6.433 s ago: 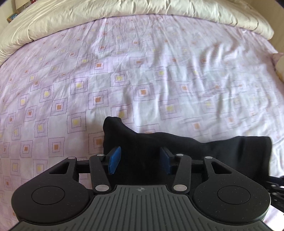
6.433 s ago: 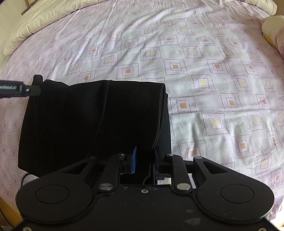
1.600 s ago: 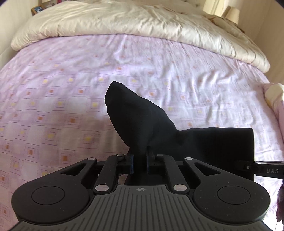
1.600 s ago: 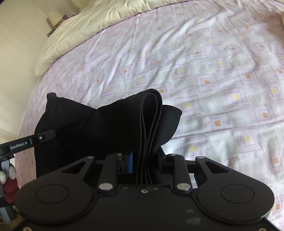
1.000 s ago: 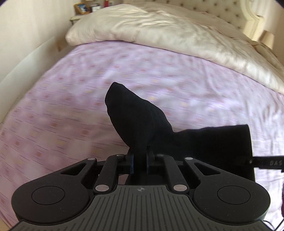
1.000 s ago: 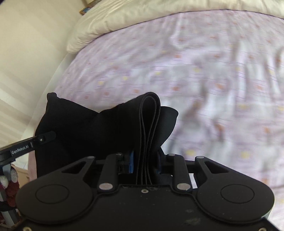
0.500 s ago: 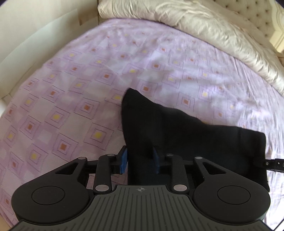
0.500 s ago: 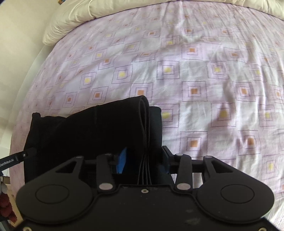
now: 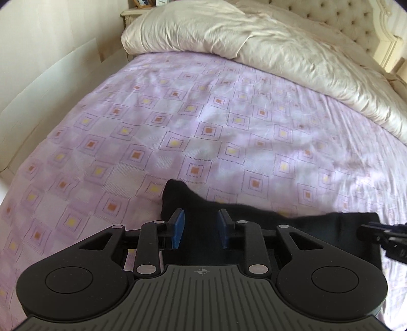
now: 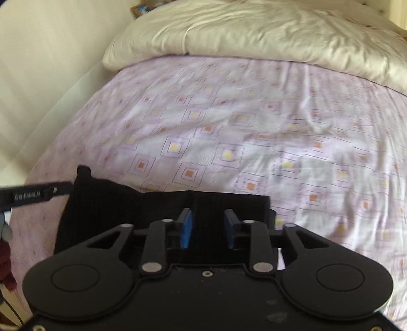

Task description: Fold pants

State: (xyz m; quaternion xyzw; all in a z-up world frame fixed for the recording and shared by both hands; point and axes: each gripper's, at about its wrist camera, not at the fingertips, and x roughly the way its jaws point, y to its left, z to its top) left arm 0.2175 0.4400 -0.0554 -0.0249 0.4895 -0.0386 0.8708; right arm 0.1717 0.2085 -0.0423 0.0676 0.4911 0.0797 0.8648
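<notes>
Both grippers have let go since a moment ago. Left view: left gripper (image 9: 199, 229) gapes wide, pants (image 9: 254, 219) lying folded on the sheet (image 9: 203, 114). Right view: right gripper (image 10: 207, 228) spread apart, empty, over the pants (image 10: 127, 203).

The wide middle of the bed sheet (image 9: 229, 122) is left bare as far as the head end, where passage is blocked by a heaped cream duvet (image 9: 292, 51) lying across the full width. The near edge is taken up by folded black pants (image 9: 318, 226), lying flat. At the left edge, room is closed off by a pale wall (image 10: 38, 76). A headboard (image 9: 351, 23) is seen behind the duvet.
</notes>
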